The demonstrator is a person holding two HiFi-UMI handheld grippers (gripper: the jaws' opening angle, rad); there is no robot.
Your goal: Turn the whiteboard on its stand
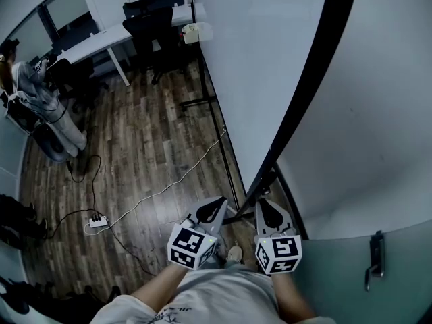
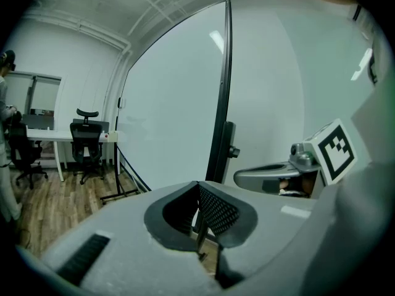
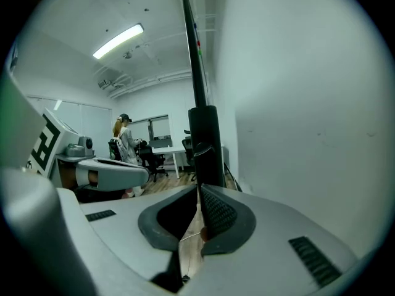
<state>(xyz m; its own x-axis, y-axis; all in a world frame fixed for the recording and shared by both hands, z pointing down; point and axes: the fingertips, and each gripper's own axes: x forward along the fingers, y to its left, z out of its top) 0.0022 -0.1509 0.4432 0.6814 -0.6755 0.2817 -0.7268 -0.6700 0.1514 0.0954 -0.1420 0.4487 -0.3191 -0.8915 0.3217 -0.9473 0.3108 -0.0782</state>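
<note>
The whiteboard stands edge-on to me; its black frame edge runs down to the stand's near post. In the left gripper view the board spreads left of the post, which carries a knob. The right gripper view has the same post straight beyond the jaws. My left gripper is held low, just left of the post, jaws together and empty. My right gripper is held just right of it, its pads nearly touching with nothing between them.
The stand's far foot lies on the wood floor. A white cable runs to a power strip. A desk with office chairs stands at the back, a person at far left. A door handle is at lower right.
</note>
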